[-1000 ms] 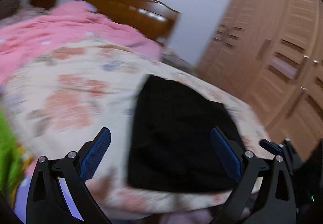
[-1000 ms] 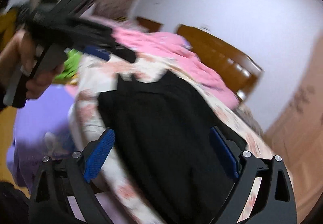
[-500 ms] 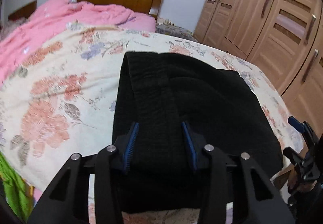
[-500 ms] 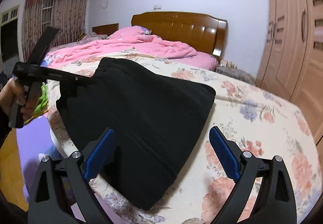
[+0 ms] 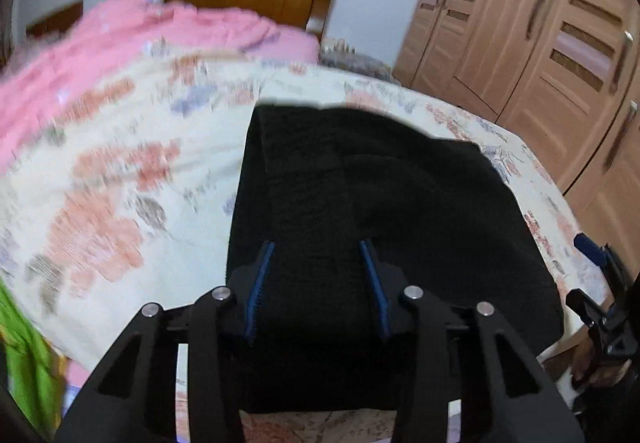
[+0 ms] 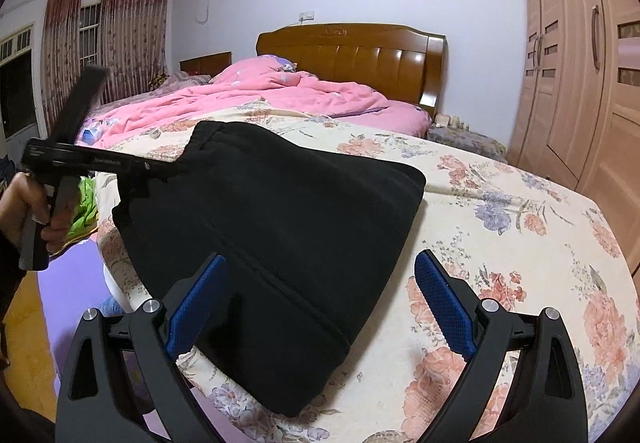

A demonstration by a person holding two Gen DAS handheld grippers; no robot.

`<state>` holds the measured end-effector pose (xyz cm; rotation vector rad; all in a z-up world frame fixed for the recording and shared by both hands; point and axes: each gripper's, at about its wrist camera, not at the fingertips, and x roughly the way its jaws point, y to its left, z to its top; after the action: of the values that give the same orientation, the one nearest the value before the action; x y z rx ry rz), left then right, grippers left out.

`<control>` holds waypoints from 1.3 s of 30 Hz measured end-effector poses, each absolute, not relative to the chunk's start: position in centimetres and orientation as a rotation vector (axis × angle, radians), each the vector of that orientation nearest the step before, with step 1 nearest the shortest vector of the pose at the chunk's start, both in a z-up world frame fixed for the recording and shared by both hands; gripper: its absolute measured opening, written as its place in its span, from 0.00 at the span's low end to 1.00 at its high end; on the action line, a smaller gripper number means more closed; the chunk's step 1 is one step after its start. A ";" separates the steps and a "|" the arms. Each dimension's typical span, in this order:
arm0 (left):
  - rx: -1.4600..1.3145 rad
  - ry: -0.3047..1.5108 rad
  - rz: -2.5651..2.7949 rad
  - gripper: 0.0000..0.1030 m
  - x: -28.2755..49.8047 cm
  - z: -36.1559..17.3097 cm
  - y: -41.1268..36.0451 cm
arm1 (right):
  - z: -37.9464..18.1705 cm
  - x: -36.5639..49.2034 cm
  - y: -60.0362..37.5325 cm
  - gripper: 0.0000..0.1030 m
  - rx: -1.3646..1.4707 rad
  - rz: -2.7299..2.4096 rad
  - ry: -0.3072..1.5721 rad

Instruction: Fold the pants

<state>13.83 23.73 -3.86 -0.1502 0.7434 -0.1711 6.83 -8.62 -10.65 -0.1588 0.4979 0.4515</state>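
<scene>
Black pants (image 6: 280,227) lie folded on the floral bedspread (image 6: 520,227) at the bed's near corner; they also show in the left wrist view (image 5: 400,211). My left gripper (image 5: 318,255) is shut on the pants' near waistband edge, thick cloth bunched between its blue pads. It shows from the side in the right wrist view (image 6: 132,179), at the pants' left edge. My right gripper (image 6: 320,271) is open and empty, just above the pants' near right corner. In the left wrist view it sits at the far right (image 5: 600,283).
A pink quilt (image 6: 256,99) covers the far half of the bed before a wooden headboard (image 6: 352,55). A wooden wardrobe (image 6: 580,63) stands on the right. Green cloth (image 6: 84,203) and a purple mat (image 6: 68,283) lie on the floor at left.
My left gripper has come down onto the pants' near edge and closed on it. My right gripper has swung round to the pants' right corner and stays open.
</scene>
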 end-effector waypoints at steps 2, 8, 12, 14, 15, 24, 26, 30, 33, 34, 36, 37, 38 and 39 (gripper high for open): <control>-0.159 0.650 -0.172 0.40 11.8 -1.5 23.9 | -10.6 6.8 -8.9 0.89 -0.162 0.443 0.492; -0.238 0.753 -0.137 0.40 11.9 -4.8 25.8 | -11.3 7.8 -10.0 0.89 -0.118 0.429 0.536; -0.317 0.726 -0.150 0.41 11.5 -5.5 26.8 | -12.1 8.3 -10.9 0.89 -0.113 0.416 0.577; -0.287 0.725 -0.135 0.41 11.3 -5.4 26.2 | -12.5 8.7 -11.7 0.89 -0.070 0.424 0.612; -0.279 0.722 -0.132 0.41 11.2 -5.4 26.1 | -12.7 8.8 -12.2 0.90 -0.046 0.435 0.636; -0.485 0.580 -0.085 0.79 7.0 -3.8 30.9 | -14.2 4.7 -11.9 0.90 -0.119 0.574 0.628; -0.536 0.598 -0.076 0.79 6.8 -4.3 32.2 | -14.8 4.7 -11.1 0.90 -0.148 0.579 0.647; -0.577 0.625 -0.134 0.79 7.3 -5.1 31.9 | -15.4 4.8 -10.2 0.90 -0.162 0.576 0.656; -0.562 0.656 -0.186 0.79 8.3 -5.5 29.9 | -15.6 5.0 -9.7 0.90 -0.191 0.568 0.648; -0.546 0.669 -0.194 0.79 8.8 -5.7 29.2 | -15.7 5.1 -9.7 0.90 -0.194 0.567 0.647; -0.515 0.696 -0.199 0.79 9.8 -6.2 27.9 | -16.0 5.2 -9.7 0.90 -0.191 0.570 0.650; -0.496 0.708 -0.185 0.77 10.1 -6.5 27.2 | -16.1 5.1 -9.7 0.89 -0.191 0.571 0.651; -0.473 0.706 -0.164 0.73 10.2 -6.5 26.7 | -16.2 5.2 -9.7 0.87 -0.192 0.570 0.650; -0.453 0.697 -0.149 0.67 10.2 -6.5 26.4 | -16.3 5.2 -9.7 0.83 -0.195 0.569 0.647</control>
<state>10.16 26.41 -6.54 -0.4533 0.6974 -0.1492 5.20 -9.67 -16.29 -0.1947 0.6470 0.5691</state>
